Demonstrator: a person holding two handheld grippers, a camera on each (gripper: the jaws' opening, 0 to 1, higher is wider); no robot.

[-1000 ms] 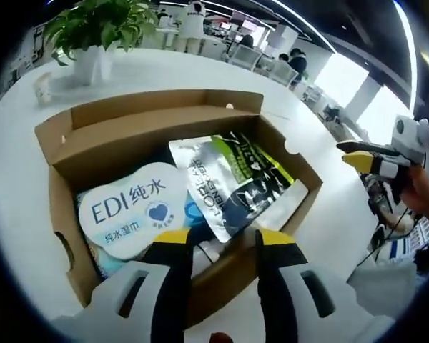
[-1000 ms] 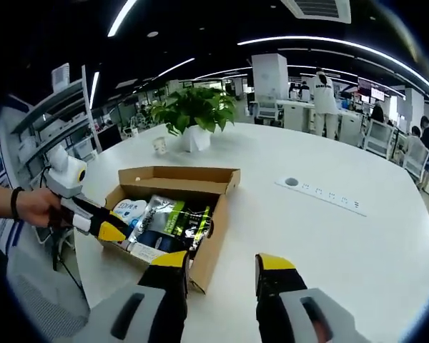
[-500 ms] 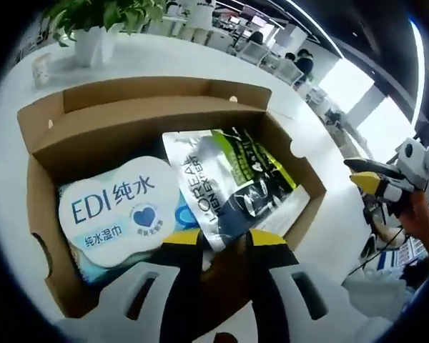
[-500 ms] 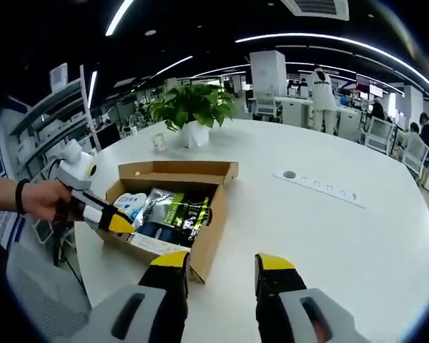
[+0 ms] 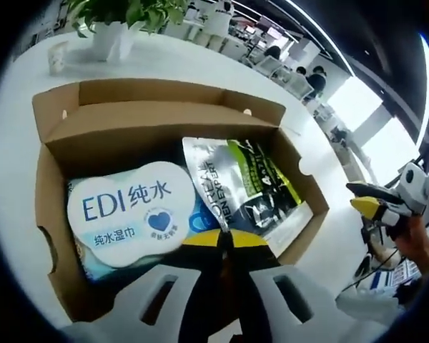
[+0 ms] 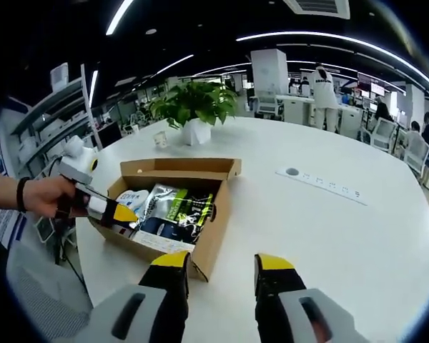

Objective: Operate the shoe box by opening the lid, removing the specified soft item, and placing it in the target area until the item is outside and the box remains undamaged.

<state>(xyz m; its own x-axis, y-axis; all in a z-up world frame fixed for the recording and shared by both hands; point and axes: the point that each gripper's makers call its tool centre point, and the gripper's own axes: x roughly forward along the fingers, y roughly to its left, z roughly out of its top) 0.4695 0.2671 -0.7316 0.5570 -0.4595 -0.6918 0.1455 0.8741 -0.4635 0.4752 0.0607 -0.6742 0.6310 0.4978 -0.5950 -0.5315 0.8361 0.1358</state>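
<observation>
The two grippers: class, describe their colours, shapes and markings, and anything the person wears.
Both the left gripper and the right gripper have white moulded bodies with slotted openings and black fingers capped in yellow. A dark wristband circles the person's wrist behind the left gripper.

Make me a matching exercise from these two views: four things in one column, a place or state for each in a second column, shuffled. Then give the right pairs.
Things:
1. shoe box
2. wet wipes pack
3. potted plant
4. right gripper

Places or states:
A. open, held above the bare white table
B. lid flipped back, packs lying inside
C. lying in the box beside the silver and green pouch
D. standing on the table beyond the box

Pairs: 1-B, 2-C, 3-D, 4-A
</observation>
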